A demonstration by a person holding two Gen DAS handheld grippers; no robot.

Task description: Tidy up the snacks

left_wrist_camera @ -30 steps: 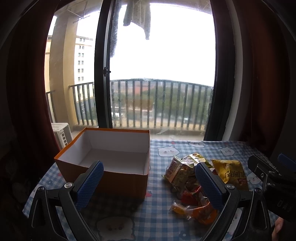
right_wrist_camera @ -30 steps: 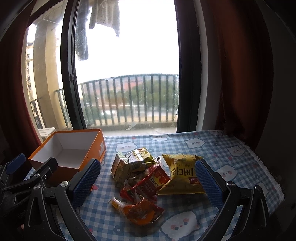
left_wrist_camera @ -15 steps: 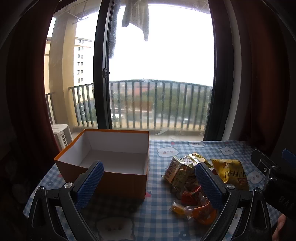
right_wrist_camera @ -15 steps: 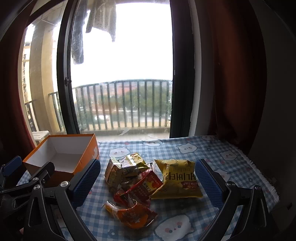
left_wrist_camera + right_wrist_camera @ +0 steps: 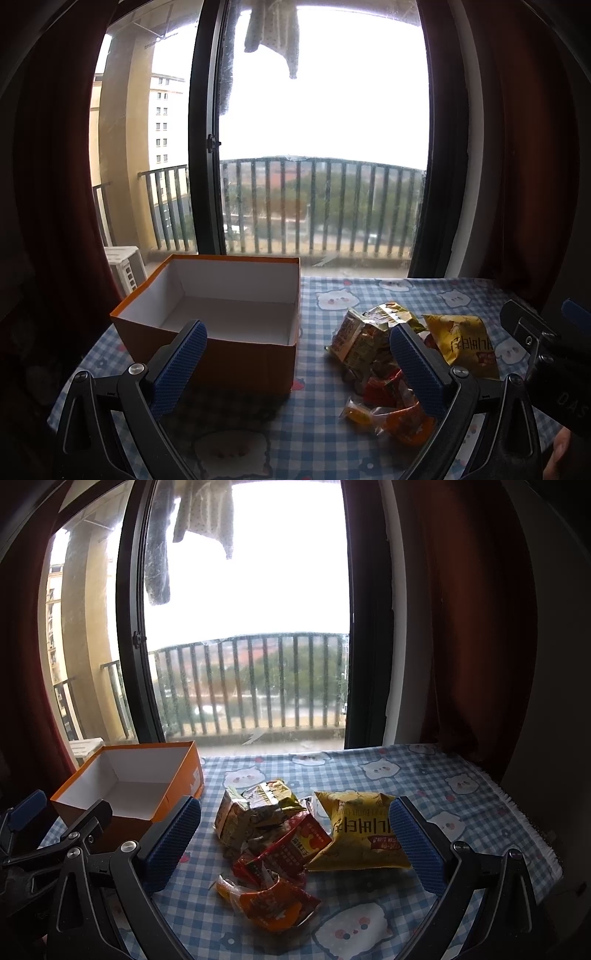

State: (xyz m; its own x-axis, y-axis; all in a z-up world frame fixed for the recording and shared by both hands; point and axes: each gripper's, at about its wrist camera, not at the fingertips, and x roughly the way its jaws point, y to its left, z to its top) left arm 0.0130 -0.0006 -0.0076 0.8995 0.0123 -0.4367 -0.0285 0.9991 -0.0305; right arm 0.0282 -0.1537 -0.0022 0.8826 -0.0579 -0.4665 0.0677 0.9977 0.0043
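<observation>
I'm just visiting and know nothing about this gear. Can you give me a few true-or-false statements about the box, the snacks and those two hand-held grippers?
1. The orange box already holds snack packets. False: its white inside is bare.
2. The yellow bag lies on the checked tablecloth. True.
3. The right hand-held gripper is clamped on the yellow bag. False: its jaws stand wide open, holding nothing.
4. The left hand-held gripper is open. True.
5. The snack pile sits left of the box. False: it sits to its right.

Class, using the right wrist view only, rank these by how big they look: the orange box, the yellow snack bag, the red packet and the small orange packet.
1. orange box
2. yellow snack bag
3. red packet and small orange packet: too alike to rank; the orange one lies nearer the camera.
</observation>
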